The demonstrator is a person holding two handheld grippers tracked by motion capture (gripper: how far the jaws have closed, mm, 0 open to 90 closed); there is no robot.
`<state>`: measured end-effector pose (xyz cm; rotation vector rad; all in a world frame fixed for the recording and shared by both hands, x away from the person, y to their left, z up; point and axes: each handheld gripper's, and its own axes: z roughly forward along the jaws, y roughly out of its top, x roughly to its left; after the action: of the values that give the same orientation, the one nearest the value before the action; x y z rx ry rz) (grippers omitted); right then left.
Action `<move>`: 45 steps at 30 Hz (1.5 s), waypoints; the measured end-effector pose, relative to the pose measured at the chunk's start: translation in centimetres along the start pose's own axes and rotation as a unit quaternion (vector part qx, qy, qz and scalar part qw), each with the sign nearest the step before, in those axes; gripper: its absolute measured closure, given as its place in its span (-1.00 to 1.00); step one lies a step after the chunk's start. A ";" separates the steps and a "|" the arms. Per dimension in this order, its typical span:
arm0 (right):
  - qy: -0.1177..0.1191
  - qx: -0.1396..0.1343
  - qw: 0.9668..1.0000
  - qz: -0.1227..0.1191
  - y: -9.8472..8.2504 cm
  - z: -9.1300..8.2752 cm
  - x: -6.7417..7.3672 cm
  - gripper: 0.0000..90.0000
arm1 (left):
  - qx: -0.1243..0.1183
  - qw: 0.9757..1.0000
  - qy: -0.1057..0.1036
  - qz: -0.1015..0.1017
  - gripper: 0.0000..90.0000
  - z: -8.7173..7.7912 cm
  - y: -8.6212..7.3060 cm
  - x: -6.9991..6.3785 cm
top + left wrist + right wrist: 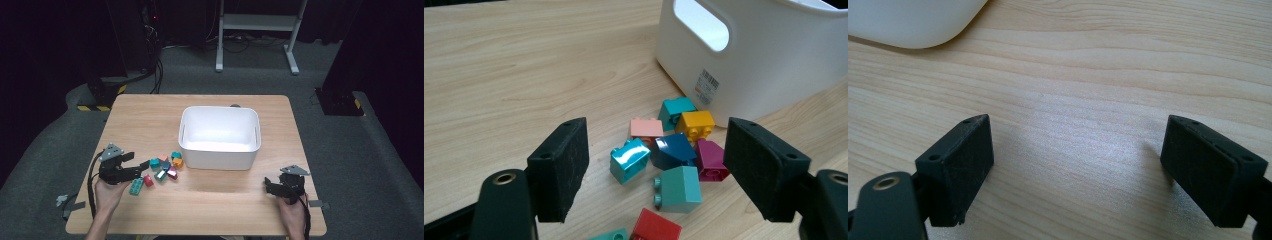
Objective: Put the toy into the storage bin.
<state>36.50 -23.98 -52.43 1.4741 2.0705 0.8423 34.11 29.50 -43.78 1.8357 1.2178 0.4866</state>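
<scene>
Wood table (150, 115) with bricks (674, 165) piled by bin (220, 137) for loading, left gripper (656, 170) wide over them, right gripper (1078, 165) wide, empty, parked aside.

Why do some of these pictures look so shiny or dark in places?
High view: the room behind is nearly black, while the table and white bin are brightly lit. Left gripper view: glare streaks the teal block and dark blue block; the near claw pads look soft. Right gripper view: a pale sheen lies on the wood between the open claw.
</scene>
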 end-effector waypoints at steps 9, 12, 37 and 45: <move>0.000 0.000 1.000 0.000 0.0 0.0 0.0 -0.71 | 0.012 1.000 0.010 -0.001 -0.47 0.1 -1.3 0.0; 0.000 0.000 1.000 0.000 0.0 0.0 0.0 -0.70 | 0.015 1.000 0.020 -0.013 -0.47 -0.2 -2.1 0.2; 0.000 0.000 1.000 0.000 0.0 0.0 0.0 -0.70 | 0.044 0.996 0.074 -0.021 -0.15 0.7 -7.9 0.4; 0.000 0.000 1.000 0.000 0.0 0.0 0.0 -0.70 | 0.059 0.994 0.093 -0.028 0.03 1.4 -9.1 0.6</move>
<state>36.49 -23.97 -52.42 1.4746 2.0697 0.8420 30.41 30.82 -52.10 1.8822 1.4460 0.5763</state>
